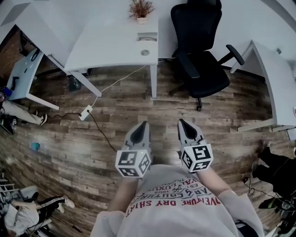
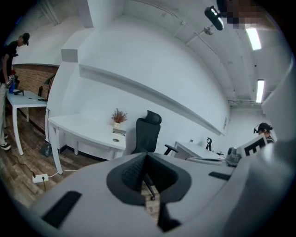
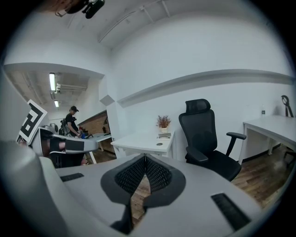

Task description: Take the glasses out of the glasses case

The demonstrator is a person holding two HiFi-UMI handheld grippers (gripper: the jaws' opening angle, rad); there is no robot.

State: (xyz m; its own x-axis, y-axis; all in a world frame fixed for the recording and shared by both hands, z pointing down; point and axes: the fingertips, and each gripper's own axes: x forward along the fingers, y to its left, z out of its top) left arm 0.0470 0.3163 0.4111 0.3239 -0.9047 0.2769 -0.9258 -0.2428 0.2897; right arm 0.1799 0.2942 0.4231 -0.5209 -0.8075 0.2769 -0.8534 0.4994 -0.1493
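Note:
No glasses case and no glasses show in any view. In the head view my left gripper (image 1: 142,124) and my right gripper (image 1: 181,121) hang side by side over the wooden floor, just in front of the person's shirt, both pointing toward the desk. The left gripper (image 2: 146,157) has its dark ribbed pads pressed together with nothing between them. The right gripper (image 3: 145,158) is likewise shut and empty.
A white desk (image 1: 115,46) with a small potted plant (image 1: 141,9) stands ahead, a black office chair (image 1: 201,51) to its right. Another white desk (image 1: 277,88) is at the far right. A power strip (image 1: 86,112) and its cable lie on the floor. A person (image 2: 9,78) stands at a far table.

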